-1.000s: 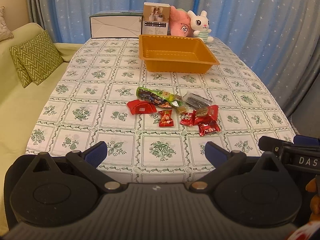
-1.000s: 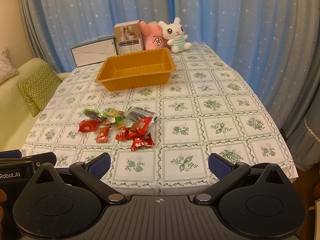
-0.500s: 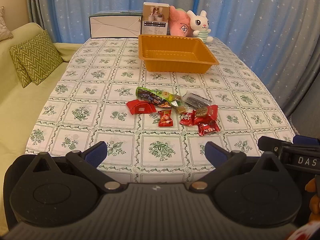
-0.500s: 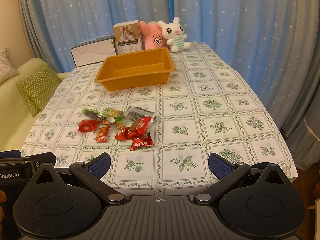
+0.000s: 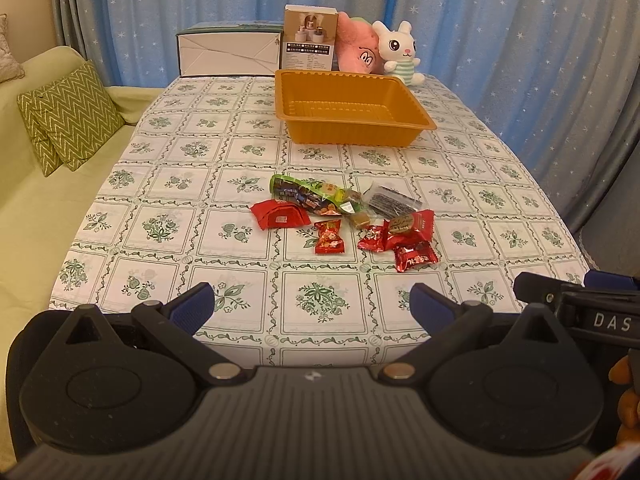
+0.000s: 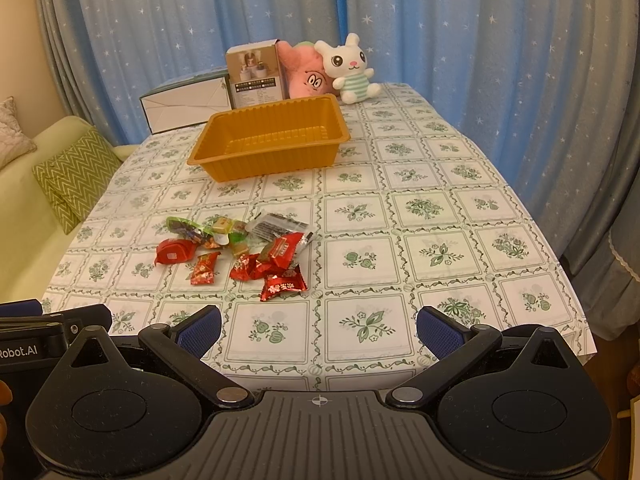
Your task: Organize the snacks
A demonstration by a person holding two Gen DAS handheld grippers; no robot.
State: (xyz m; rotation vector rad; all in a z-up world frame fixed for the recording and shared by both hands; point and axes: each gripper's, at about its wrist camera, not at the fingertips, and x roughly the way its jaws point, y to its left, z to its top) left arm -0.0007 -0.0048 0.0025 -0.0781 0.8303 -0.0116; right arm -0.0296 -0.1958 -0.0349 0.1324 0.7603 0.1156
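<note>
Snacks: you had a loose cluster of wrapped snacks [image 5: 344, 220] lying on the desk [image 5: 224, 240], between your tools and the tray, well apart from both.
Red packets: a flat red packet [image 5: 280, 216] sat at the cluster's left end; a small red candy [image 5: 329, 237] lay just beside it; several more red wrappers [image 5: 408, 236] were bunched at the right, touching each other.
Green bag: a long green bag [image 5: 308, 196] lay on its side along the far edge of the cluster, with a clear dark-printed packet [image 5: 392, 200] to its right.
Tray: the orange tray [image 5: 352, 122] stood upright and held nothing, farther back on the desk.
Left tool: your left tool [image 5: 312, 304] hovered over the near edge of the desk, its blue-padded fingers [image 5: 192, 306] spread wide and holding nothing.
Right tool: your right tool [image 6: 318, 326] was likewise spread wide and held nothing, over the near edge with the snacks ahead and to its left.
Back row: a white box [image 5: 228, 54], a small carton [image 5: 310, 42], a pink plush [image 5: 356, 50] and a white bunny plush [image 5: 398, 54] stood behind the tray.
</note>
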